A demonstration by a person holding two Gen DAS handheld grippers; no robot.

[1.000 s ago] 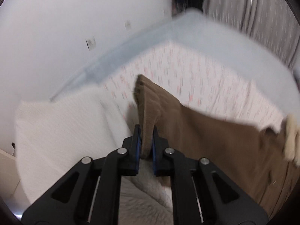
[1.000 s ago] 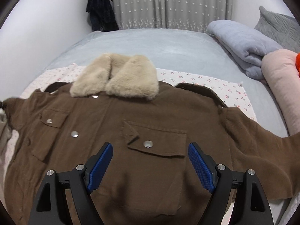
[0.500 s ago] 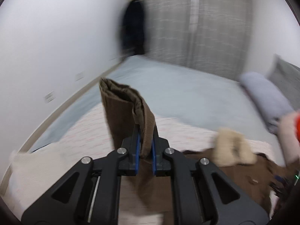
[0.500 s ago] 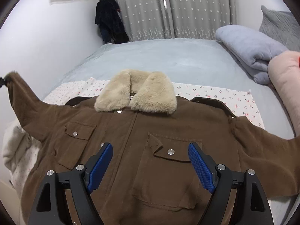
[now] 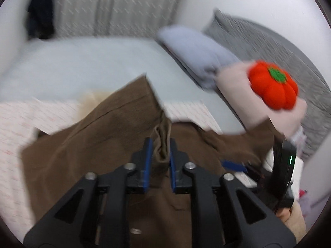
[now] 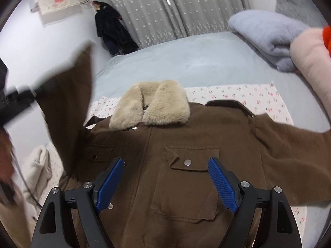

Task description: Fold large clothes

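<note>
The wide bed with its smooth pale blue-grey cover (image 6: 186, 62) fills most of the room, and a white cotton sheet printed with small pink flowers (image 6: 248, 97) is spread over its near part. On that sheet lies the brown corduroy jacket with a cream fleece collar (image 6: 186, 144), front side up, its flap pockets closed with round metal snaps and its right sleeve stretched flat toward the pillows. At the head of the bed sit a rolled, soft blue-grey blanket (image 6: 262, 33) and, touching it, a plump pale pink bolster (image 6: 310, 62); a bright orange pumpkin-shaped plush cushion with a green top (image 5: 273, 84) rests on the bolster. A crumpled cream knitted garment (image 6: 39, 165) hangs at the bed's left edge. The left hand-held gripper (image 5: 160, 155) is clenched on the bunched cuff of the jacket's left sleeve (image 5: 115, 124), which is lifted off the bed and swung over the jacket's chest, the thick fabric hanging in a broad fold. The right hand-held gripper (image 6: 165, 184) hovers released just above the jacket's lower front, its ribbed blue pads (image 6: 222, 186) spread wide on either side of the chest pocket, gripping nothing.
</note>
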